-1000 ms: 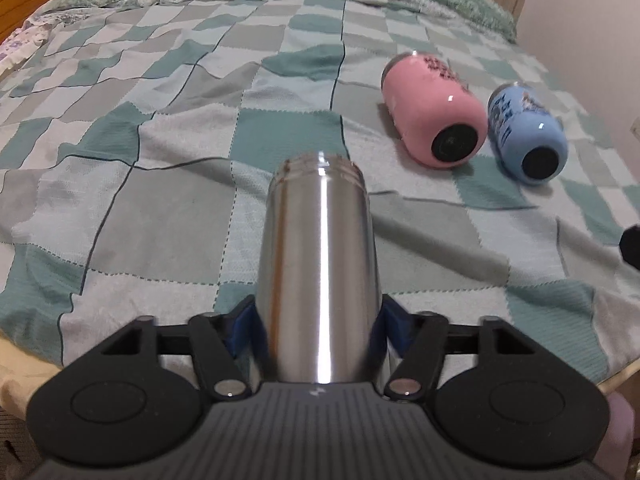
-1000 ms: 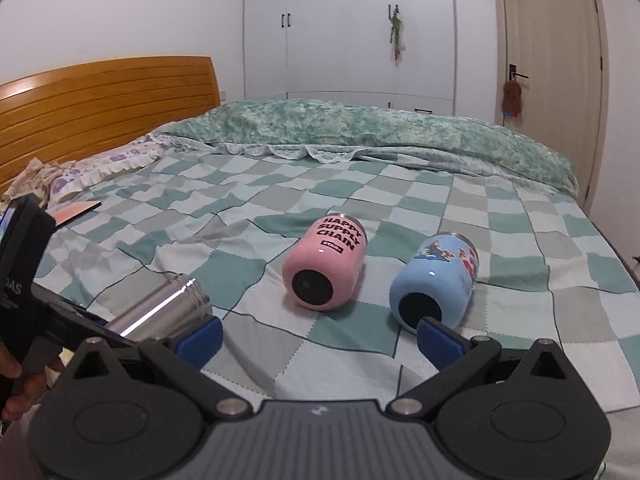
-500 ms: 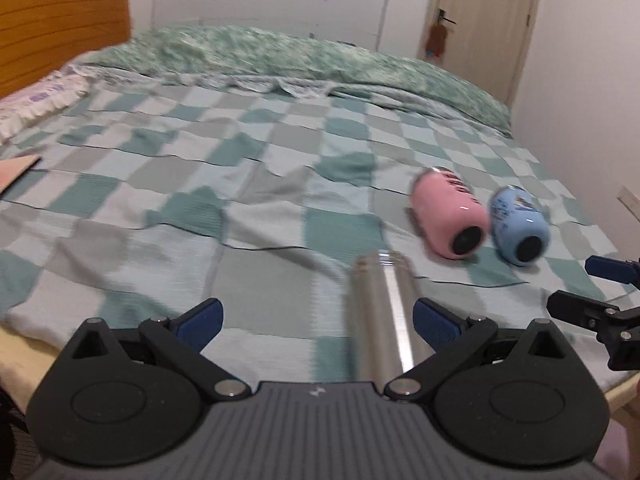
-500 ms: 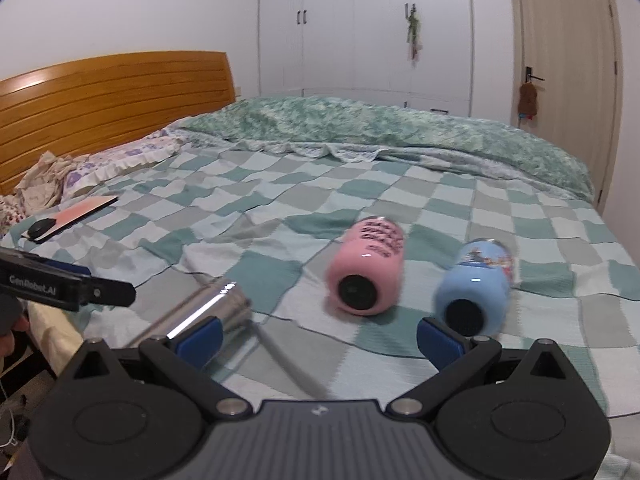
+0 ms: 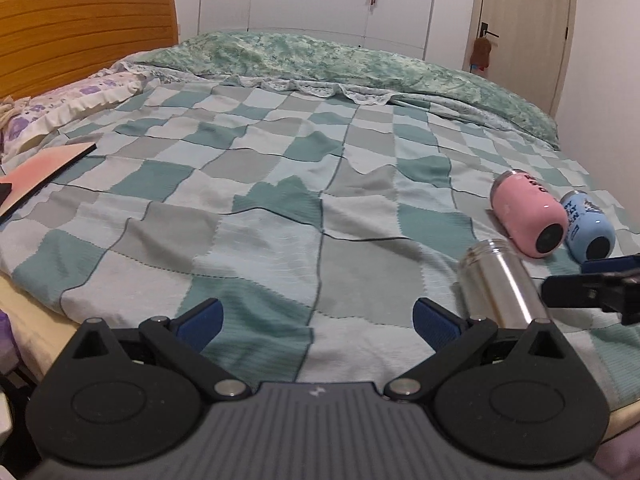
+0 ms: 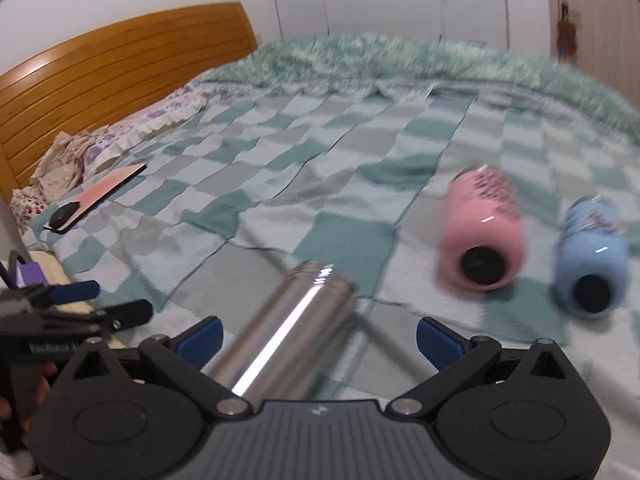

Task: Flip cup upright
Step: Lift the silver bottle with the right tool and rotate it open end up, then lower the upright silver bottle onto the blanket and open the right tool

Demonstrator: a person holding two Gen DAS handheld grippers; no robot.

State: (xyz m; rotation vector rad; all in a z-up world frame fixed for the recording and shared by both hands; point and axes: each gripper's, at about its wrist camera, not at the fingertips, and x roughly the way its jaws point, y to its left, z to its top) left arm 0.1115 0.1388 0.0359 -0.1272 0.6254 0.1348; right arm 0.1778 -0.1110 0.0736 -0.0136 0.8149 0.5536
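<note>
In the left wrist view, the left gripper (image 5: 316,320) has its blue-padded fingers (image 5: 200,318) spread wide apart with nothing between them, only the checked blanket (image 5: 260,240). Far to the left of the left-hand finger, a pink flat board (image 5: 44,170) lies on the bed near the floral pillow (image 5: 68,106). Just outside the right-hand finger, the steel cup (image 5: 500,284) lies on its side on the blanket, its threaded mouth pointing away from the camera. Beyond it and further right lie the pink cup (image 5: 528,212) and the blue cup (image 5: 586,226), side by side, dark bases facing the camera. The right gripper's tips reach in from the right edge, close beside the steel cup.

In the blurred right wrist view, the left gripper (image 6: 92,304) shows at the far left, its fingers apart. The right gripper (image 6: 320,338) has its fingers (image 6: 438,342) wide apart, and the steel cup (image 6: 288,336) lies tilted between them, nearer the left-hand pad; whether it touches that pad cannot be told. Beyond the right-hand finger lie the pink cup (image 6: 482,236) and the blue cup (image 6: 592,256).
</note>
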